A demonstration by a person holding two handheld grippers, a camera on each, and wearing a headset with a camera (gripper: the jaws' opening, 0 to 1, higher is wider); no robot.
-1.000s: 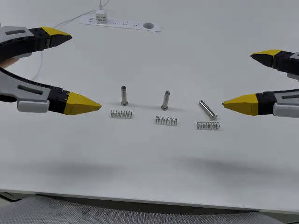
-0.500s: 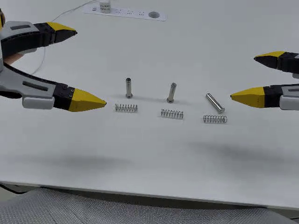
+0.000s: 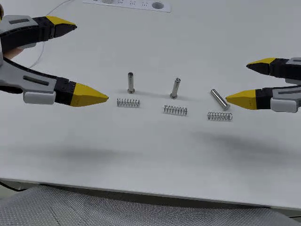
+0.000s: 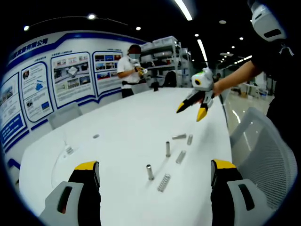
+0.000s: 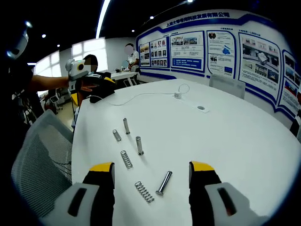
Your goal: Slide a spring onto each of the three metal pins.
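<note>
Three metal pins sit in a row on the white table: the left pin (image 3: pixel 130 82) and the middle pin (image 3: pixel 175 88) stand upright, and the right pin (image 3: pixel 219 99) lies on its side. In front of each lies a loose spring (image 3: pixel 128 102), (image 3: pixel 175 110), (image 3: pixel 220 116). My left gripper (image 3: pixel 88 62) is open wide, its lower tip just left of the left spring. My right gripper (image 3: pixel 238 82) is open, its lower tip almost at the lying pin (image 5: pixel 164 182). In the right gripper view that pin and its spring (image 5: pixel 142 191) lie between the jaws.
A white power strip (image 3: pixel 134 4) lies at the table's far edge, and its cable (image 3: pixel 44 47) runs behind the left gripper. A grey mesh chair back (image 3: pixel 70 207) sits below the table's near edge. A person (image 4: pixel 129 70) stands beyond the table's far end.
My right gripper has moved left toward the lying pin, and its jaws have narrowed a little. The left gripper has stayed about where it was. The head camera has tilted.
</note>
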